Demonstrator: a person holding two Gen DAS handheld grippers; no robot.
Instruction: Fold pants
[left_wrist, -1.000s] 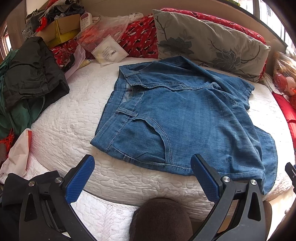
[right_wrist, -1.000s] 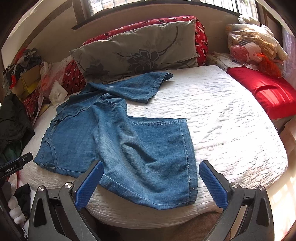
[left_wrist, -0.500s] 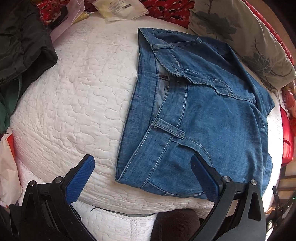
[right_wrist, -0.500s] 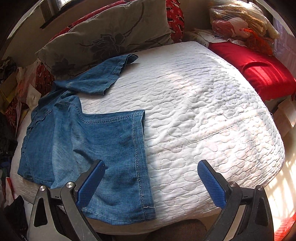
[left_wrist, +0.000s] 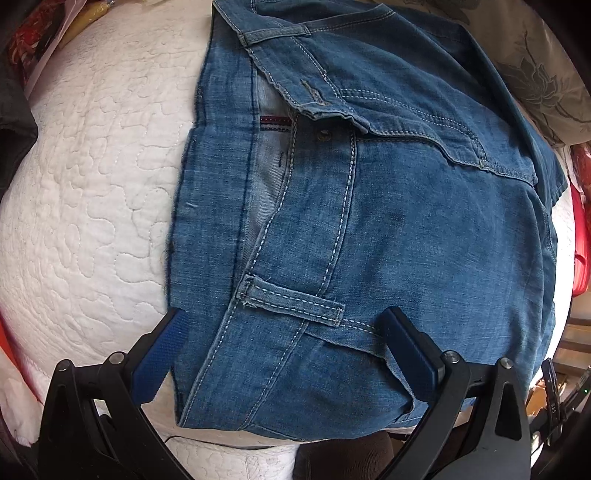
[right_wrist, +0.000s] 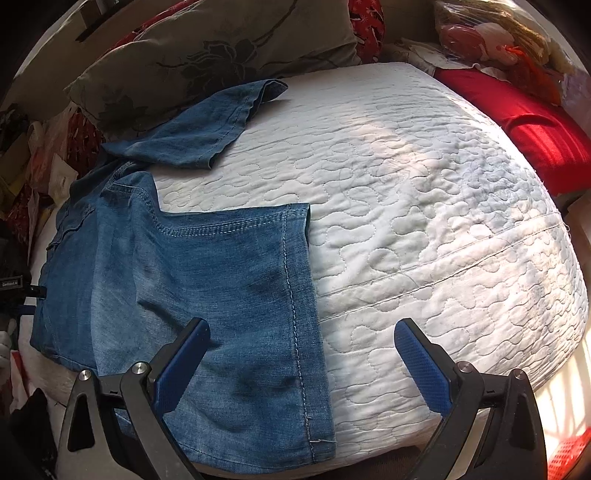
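Blue denim pants (left_wrist: 406, 221) lie spread on a white quilted mattress (left_wrist: 92, 184). In the left wrist view I see the waistband, belt loop and open fly close up. My left gripper (left_wrist: 284, 332) is open, its blue pads straddling the near waistband corner just above the cloth. In the right wrist view the pants (right_wrist: 221, 277) show a near leg with its hem toward me and a far leg folded back by the pillow. My right gripper (right_wrist: 303, 347) is open over the near leg's hem edge, one pad over denim, one over the mattress (right_wrist: 424, 203).
A grey floral pillow (right_wrist: 221, 48) and red patterned cushions lie along the far side. A red cushion (right_wrist: 535, 125) and plastic bags (right_wrist: 491, 33) sit at the right. Clutter and dark clothes lie at the left of the bed. The mattress's near edge drops off below the grippers.
Both grippers have moved forward and down toward the pants. The left one closed in on the waistband corner, the right one on the near leg's hem. Both stay open.
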